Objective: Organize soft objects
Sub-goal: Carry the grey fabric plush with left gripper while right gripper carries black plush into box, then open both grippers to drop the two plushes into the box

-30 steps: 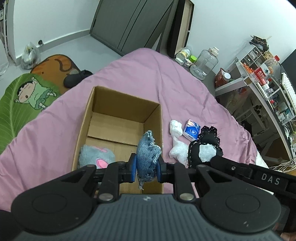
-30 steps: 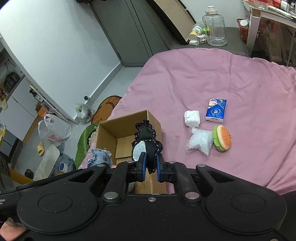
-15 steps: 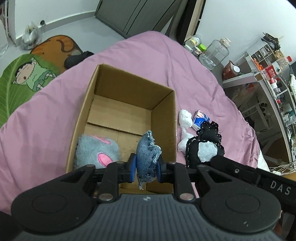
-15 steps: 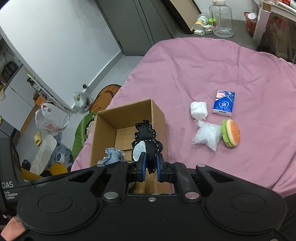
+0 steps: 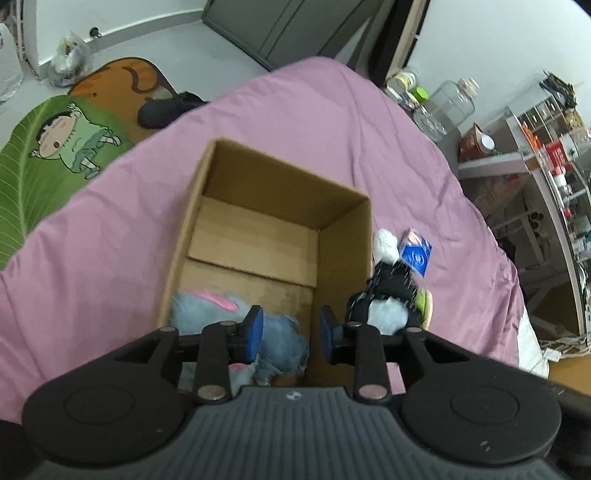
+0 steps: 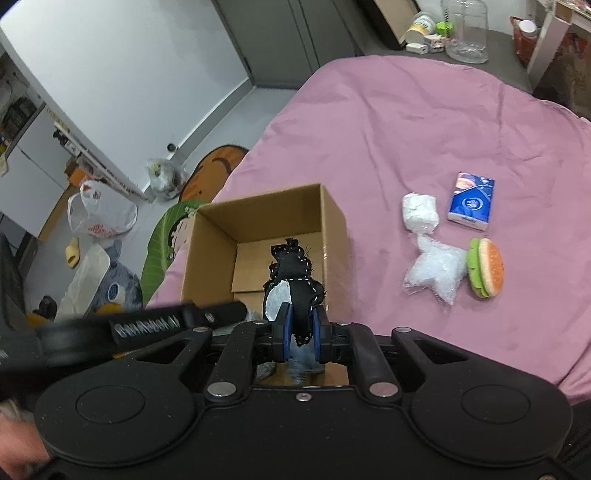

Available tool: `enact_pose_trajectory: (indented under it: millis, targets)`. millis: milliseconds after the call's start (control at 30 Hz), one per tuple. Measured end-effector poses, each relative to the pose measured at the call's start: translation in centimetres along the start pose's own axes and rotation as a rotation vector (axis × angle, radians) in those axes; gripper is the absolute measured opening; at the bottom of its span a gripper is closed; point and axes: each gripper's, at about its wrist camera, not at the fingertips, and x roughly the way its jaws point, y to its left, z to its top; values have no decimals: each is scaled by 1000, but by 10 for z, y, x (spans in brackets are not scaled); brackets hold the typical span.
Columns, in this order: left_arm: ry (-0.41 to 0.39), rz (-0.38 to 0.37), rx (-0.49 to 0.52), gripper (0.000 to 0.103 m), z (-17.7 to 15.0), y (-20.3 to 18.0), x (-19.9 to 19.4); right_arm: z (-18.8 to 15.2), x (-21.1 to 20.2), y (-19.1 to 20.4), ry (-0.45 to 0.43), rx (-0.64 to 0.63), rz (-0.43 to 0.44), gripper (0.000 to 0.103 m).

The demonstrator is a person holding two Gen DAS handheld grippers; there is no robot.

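An open cardboard box [image 5: 343, 206] [image 6: 332, 214] stands on the pink bed. My left gripper [image 5: 291, 334] is open above its near end. Below it inside the box lie a blue denim soft piece [image 5: 280, 339] and a grey-blue plush with pink [image 5: 207, 306]. My right gripper [image 6: 300, 334] is shut on a black and white stitched soft toy [image 6: 291, 280] [image 5: 388, 299], held upright over the box's near right corner. On the bed to the right lie a white wad [image 6: 419, 212], a clear star-shaped bag [image 6: 436, 271], a plush burger [image 6: 485, 267] and a blue tissue pack [image 6: 470, 201].
The pink bed [image 6: 424, 122] drops off on the left to a floor with cartoon mats [image 5: 55, 147] and bags [image 6: 99, 212]. A big clear bottle [image 6: 465, 33] and shelves [image 5: 546, 155] stand beyond the bed. The left gripper's body [image 6: 140, 321] crosses the right wrist view.
My left gripper has opened and the blue denim piece has dropped into the box beside the grey-blue plush. The right gripper has moved closer over the box, still holding the black toy.
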Motion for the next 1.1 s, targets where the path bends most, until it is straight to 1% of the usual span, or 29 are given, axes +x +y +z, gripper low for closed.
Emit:
enact_pose_trajectory:
  millis: [133, 200, 267, 500, 533, 567, 600, 667, 767, 800, 867, 900, 967, 1033, 1100]
  targets:
    - [-25, 18, -7, 31, 9, 4, -10, 0, 6, 6, 28, -30, -15, 13]
    - [-32, 26, -10, 33, 11, 6, -14, 0, 8, 8, 36, -40, -17, 13]
    - [-36, 32, -12, 36, 12, 7, -18, 0, 9, 10, 40, -47, -13, 13]
    - [-32, 65, 8, 42, 10, 5, -25, -1, 13, 13, 62, -50, 20, 14]
    - [-31, 72, 13, 47, 10, 4, -27, -3, 14, 12, 72, -47, 29, 18]
    - [-32, 78, 17, 53, 9, 3, -28, -3, 15, 13, 80, -46, 33, 19]
    - [-34, 84, 20, 57, 8, 2, -30, -4, 15, 13, 87, -44, 31, 20]
    - [-34, 94, 27, 73, 7, 1, -33, -6, 13, 14, 88, -47, 35, 25]
    - [-45, 106, 30, 80, 5, -1, -39, -4, 5, 14, 70, -60, 34, 33]
    - [-46, 110, 32, 80, 5, -1, -40, -4, 2, 13, 62, -60, 28, 38]
    - [-50, 117, 35, 82, 4, -1, -44, -3, -4, 12, 43, -60, 23, 44]
    - [-53, 122, 39, 82, 4, -1, -47, -2, -8, 11, 34, -63, 21, 45]
    - [-58, 139, 49, 89, 3, -4, -50, -1, -12, 8, 22, -63, 18, 48]
    - [-69, 151, 55, 91, 2, -5, -55, -1, -17, 6, 8, -62, 12, 53]
    - [-72, 146, 55, 92, 0, -5, -59, -1, -22, 4, -7, -64, 3, 57]
